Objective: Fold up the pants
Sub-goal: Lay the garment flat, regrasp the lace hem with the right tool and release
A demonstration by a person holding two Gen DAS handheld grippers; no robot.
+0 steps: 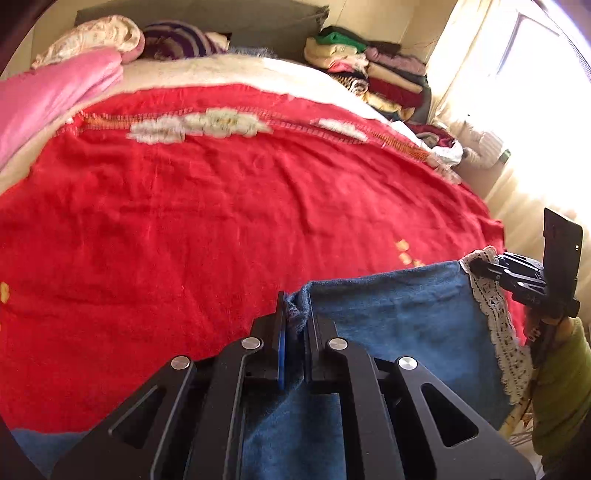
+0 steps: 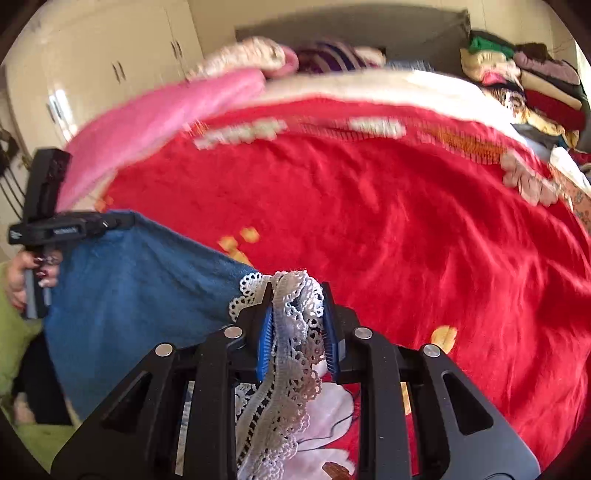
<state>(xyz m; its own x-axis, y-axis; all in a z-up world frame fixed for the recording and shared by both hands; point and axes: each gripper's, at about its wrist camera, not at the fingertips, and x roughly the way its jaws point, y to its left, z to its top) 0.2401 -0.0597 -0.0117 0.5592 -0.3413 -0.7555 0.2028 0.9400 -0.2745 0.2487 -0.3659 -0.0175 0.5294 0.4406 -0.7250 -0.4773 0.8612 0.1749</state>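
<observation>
The pants are blue fabric (image 1: 399,314) with a white lace trim (image 1: 495,317) along one edge. They hang stretched between my two grippers above the red blanket (image 1: 221,206). My left gripper (image 1: 295,325) is shut on a blue corner of the pants. My right gripper (image 2: 297,314) is shut on the bunched lace trim (image 2: 295,332); the blue fabric (image 2: 140,288) spreads to its left. The right gripper also shows in the left wrist view (image 1: 517,273), and the left gripper in the right wrist view (image 2: 66,225). The lower part of the pants is hidden below both grippers.
The red blanket (image 2: 406,229) covers a bed. A pink blanket (image 1: 48,96) and pillows (image 1: 96,35) lie at the far left. A stack of folded clothes (image 1: 373,70) stands at the far right corner. A bright window (image 1: 524,74) is on the right, cupboards (image 2: 110,62) on the left.
</observation>
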